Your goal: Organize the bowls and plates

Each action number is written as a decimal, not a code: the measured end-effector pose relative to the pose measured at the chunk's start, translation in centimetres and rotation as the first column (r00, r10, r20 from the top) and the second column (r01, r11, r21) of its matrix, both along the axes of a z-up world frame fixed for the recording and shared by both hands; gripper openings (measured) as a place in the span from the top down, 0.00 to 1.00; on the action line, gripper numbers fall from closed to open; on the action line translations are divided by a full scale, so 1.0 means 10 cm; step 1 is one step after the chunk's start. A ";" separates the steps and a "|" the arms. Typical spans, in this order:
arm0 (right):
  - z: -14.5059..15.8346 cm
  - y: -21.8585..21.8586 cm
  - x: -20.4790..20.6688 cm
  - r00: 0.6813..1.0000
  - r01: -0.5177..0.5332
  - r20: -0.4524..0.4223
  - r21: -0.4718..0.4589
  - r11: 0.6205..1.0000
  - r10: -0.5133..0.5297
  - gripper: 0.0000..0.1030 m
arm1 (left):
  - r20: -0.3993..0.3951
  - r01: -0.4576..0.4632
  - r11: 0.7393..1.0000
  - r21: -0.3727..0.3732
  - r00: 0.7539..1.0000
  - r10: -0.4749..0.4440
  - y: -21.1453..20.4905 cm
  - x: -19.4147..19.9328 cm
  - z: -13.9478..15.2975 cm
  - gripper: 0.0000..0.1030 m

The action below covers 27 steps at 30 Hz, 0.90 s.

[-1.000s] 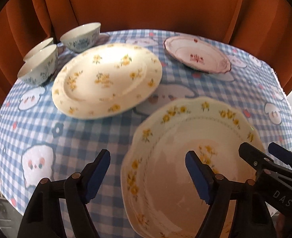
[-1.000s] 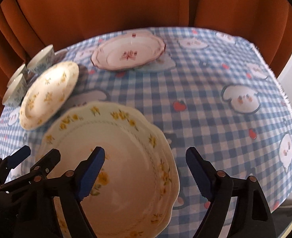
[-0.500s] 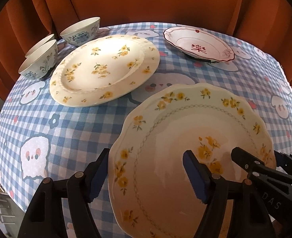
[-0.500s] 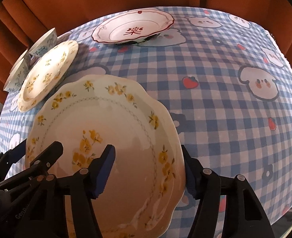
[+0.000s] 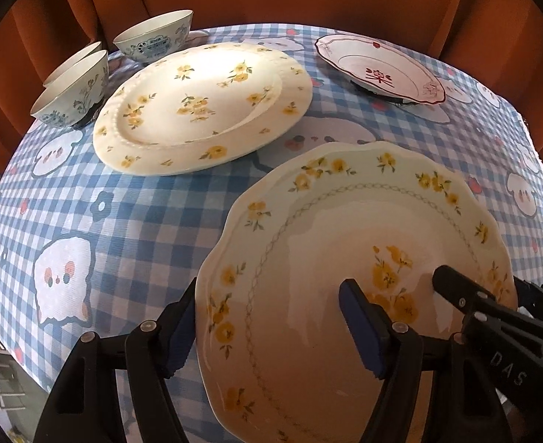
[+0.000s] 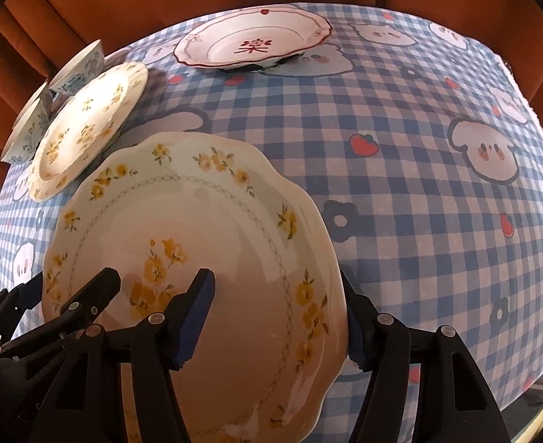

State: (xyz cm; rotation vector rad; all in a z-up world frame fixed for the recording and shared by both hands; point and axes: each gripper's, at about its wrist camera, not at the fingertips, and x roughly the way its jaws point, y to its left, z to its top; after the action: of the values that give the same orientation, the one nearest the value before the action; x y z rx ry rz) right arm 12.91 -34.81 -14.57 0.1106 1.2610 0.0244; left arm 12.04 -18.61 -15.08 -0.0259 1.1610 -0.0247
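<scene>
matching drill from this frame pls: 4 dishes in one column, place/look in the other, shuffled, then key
Things:
1. scalloped plate
2. round flowered plate
3. red-rimmed dish
4. bowls

Descriptions:
A. far left of the table, blue patterns outside
B. far side, red character in its middle
C. nearest, its rim between the jaws of both tongs
D. middle left, small yellow sprigs all over, beaded rim

Pairs: 1-C, 2-D, 3-B, 4-A
</scene>
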 end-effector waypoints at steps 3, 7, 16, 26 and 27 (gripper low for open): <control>0.04 0.07 -0.02 1.000 0.015 0.009 -0.009 1.000 -0.015 0.35 | 0.014 0.022 1.000 -0.007 1.000 -0.022 0.10 -0.04 0.05 0.29; 0.10 0.24 -0.07 0.999 0.046 0.016 -0.020 0.999 -0.046 0.35 | 0.032 0.051 0.998 -0.024 0.998 -0.050 0.30 -0.06 0.13 0.29; 0.34 0.76 -0.19 0.991 0.113 0.070 -0.036 0.993 -0.110 0.35 | 0.067 0.123 0.992 -0.025 0.990 -0.121 0.86 -0.09 0.34 0.29; 0.47 1.50 -0.19 0.987 0.130 0.104 -0.041 0.991 -0.125 0.35 | 0.099 0.132 0.991 -0.022 0.987 -0.129 1.57 -0.04 0.44 0.29; 0.47 1.57 -0.18 0.987 0.130 0.106 -0.040 0.991 -0.125 0.35 | 0.099 0.131 0.991 -0.021 0.987 -0.128 1.65 -0.04 0.44 0.29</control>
State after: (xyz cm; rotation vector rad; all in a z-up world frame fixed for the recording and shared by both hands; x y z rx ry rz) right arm 11.13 -19.08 -9.83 0.1473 1.1485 -0.1084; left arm 11.67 -2.12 -10.72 0.0261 1.0630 -0.1559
